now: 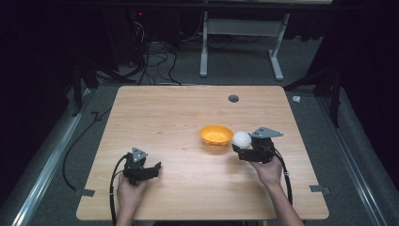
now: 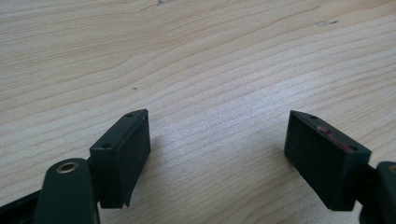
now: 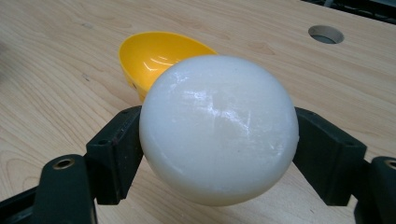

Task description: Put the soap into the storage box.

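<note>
White ball [image 1: 242,138] sits clamped in the right gripper [image 1: 241,145], raised a little over the wooden table [image 1: 179,113] and just to the right of the yellow bowl [image 1: 216,135], which rests near the table's middle. From the high view the person's right hand [image 1: 269,170] reaches in from the bottom edge with a cable trailing back along the forearm, while the left hand [image 1: 128,192] holds the left gripper [image 1: 153,168] low over the near left part of the table, well apart from ball and bowl. A round hole [image 1: 233,98] shows in the tabletop farther back. In the left gripper view the two black jaws stand wide apart with nothing but bare wood grain between them, close above the surface. In the right gripper view the ball [image 3: 218,128] is smooth, glossy and milky white, and both black pads press against its sides, so the claw is closed on it. Behind it the bowl [image 3: 156,58] lies open side up, partly hidden by the ball, and the round hole [image 3: 326,34] appears near the top right.
</note>
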`<control>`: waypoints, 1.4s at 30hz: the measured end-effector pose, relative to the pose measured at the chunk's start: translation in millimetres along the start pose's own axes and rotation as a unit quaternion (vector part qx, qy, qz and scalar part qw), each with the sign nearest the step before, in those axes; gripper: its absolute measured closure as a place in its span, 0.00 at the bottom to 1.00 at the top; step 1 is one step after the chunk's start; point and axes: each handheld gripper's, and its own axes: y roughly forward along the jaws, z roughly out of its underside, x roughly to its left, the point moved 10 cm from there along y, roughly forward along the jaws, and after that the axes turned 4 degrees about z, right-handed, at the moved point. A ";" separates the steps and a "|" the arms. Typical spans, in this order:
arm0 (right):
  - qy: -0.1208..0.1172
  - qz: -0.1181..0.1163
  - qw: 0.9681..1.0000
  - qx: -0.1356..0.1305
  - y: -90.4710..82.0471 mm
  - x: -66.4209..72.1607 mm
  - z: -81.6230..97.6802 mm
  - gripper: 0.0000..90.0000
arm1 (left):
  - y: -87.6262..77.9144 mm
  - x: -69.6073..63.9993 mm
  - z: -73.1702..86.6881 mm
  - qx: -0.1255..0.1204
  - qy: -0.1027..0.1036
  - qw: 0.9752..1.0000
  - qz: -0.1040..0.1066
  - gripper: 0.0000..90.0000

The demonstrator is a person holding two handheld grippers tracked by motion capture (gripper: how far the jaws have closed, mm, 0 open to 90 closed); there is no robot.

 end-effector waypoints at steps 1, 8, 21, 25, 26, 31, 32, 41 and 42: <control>0.000 0.000 1.000 0.000 0.0 0.0 0.0 0.26 | 0.0 0.0 0.0 0.000 0.000 1.000 0.000 0.26; -0.001 -0.013 1.000 -0.004 4.8 4.3 -9.6 0.26 | 0.0 0.0 0.0 0.000 0.000 1.000 0.000 0.26; -0.019 -0.025 0.999 -0.004 10.3 11.6 -24.4 0.26 | 0.0 0.0 0.0 0.000 0.000 1.000 0.000 0.26; -0.015 -0.030 0.999 -0.006 12.2 12.2 -28.1 0.26 | 0.0 0.0 0.0 0.000 0.000 1.000 0.000 0.26; -0.014 -0.031 0.999 -0.006 13.0 11.9 -28.7 0.26 | 0.0 0.0 0.0 0.000 0.000 1.000 0.000 0.26; -0.016 -0.033 0.999 -0.006 17.0 14.5 -33.8 0.26 | 0.0 0.0 0.0 0.000 0.000 1.000 0.000 0.26; -0.015 -0.033 0.999 -0.005 17.7 15.4 -35.1 0.26 | 0.0 0.0 0.0 0.000 0.000 1.000 0.000 0.26; -0.023 -0.040 0.999 0.001 30.8 22.7 -42.1 0.26 | -0.1 0.0 0.1 0.001 0.000 1.000 0.000 0.25; -0.024 -0.040 0.999 0.002 32.6 23.6 -42.6 0.26 | -0.2 0.0 0.2 0.002 0.000 1.000 0.000 0.25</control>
